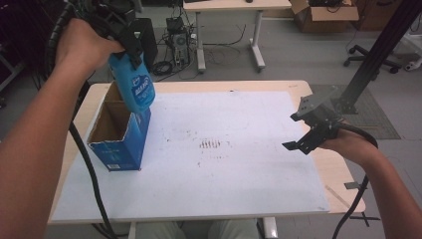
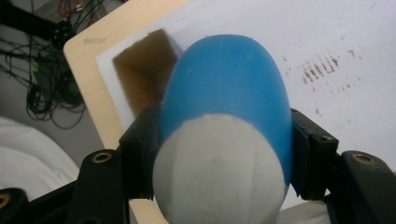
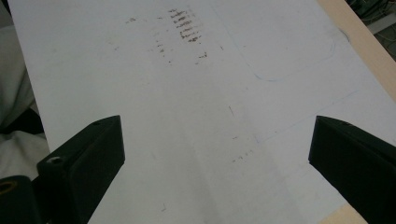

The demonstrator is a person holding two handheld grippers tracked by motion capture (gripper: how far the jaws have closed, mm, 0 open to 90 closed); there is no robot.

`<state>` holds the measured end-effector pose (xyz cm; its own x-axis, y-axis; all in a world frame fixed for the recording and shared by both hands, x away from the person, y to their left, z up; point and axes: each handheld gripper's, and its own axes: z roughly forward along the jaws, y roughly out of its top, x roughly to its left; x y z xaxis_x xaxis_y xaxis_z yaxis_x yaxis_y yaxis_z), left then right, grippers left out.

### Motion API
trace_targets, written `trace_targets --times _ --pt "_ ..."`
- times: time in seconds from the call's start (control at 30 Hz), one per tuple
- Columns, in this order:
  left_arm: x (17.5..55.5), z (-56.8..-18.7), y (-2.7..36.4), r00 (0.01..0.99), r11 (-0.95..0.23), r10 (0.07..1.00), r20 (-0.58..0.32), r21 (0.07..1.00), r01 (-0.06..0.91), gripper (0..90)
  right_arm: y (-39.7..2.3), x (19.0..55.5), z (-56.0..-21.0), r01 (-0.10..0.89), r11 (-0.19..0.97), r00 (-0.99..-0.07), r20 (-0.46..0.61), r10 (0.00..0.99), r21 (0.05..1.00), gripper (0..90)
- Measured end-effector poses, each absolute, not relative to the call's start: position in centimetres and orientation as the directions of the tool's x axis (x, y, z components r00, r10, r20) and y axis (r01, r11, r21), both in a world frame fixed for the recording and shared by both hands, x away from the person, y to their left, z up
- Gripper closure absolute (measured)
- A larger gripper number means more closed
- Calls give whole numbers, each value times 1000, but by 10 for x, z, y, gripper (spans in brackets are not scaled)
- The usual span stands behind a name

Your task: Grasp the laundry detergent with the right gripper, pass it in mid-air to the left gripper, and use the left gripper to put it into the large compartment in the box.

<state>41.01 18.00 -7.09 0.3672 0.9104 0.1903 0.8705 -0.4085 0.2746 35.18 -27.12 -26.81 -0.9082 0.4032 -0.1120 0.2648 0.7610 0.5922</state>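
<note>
One smooth rounded blue bottle [image 1: 134,87], open cardboard box [image 1: 119,134], scuffed white board [image 1: 239,154]

The blue bottle [image 1: 134,87] carries a white-and-blue label, and the blue box [image 1: 119,134] bears small white print; both are too blurred to read.

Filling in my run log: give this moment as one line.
left gripper: shut on blue bottle, above open box | right gripper: open, empty, over white sheet
</note>
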Motion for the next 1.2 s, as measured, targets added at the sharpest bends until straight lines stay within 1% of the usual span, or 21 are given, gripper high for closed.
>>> trace_targets --times 0.03,0.07,0.23,0.27,0.33,0.57,0.67,0.77,1.0,1.2 --pt "408 -69 188 340 -384 920 192 281 879 381 -272 351 -268 265 763 -909 -112 402 589 32" --pt "408 -69 188 340 -384 920 192 281 879 381 -272 351 -268 265 763 -909 -112 402 589 32" --pt "404 -66 206 279 -325 941 191 282 903 381 -275 351 -267 261 762 -908 -117 402 593 32" --pt "402 -66 212 251 -298 949 190 284 911 381 -276 352 -268 261 762 -908 -117 402 593 33" --pt "401 -67 214 244 -292 950 193 284 913 382 -276 352 -269 260 763 -908 -118 401 592 33" --pt "398 -74 229 157 -206 971 179 299 932 382 -276 351 -270 253 764 -909 -125 398 593 33" --pt "398 -81 232 123 -175 975 186 300 938 382 -277 351 -271 253 759 -908 -122 400 599 33" --pt "398 -89 239 84 -136 981 173 312 940 382 -278 351 -272 251 759 -909 -123 398 600 32" --pt "398 -108 248 51 -103 985 166 321 942 382 -281 350 -273 259 754 -907 -117 404 603 32" --pt "399 -123 252 60 -116 982 178 320 940 382 -280 352 -275 262 754 -906 -115 407 603 32"
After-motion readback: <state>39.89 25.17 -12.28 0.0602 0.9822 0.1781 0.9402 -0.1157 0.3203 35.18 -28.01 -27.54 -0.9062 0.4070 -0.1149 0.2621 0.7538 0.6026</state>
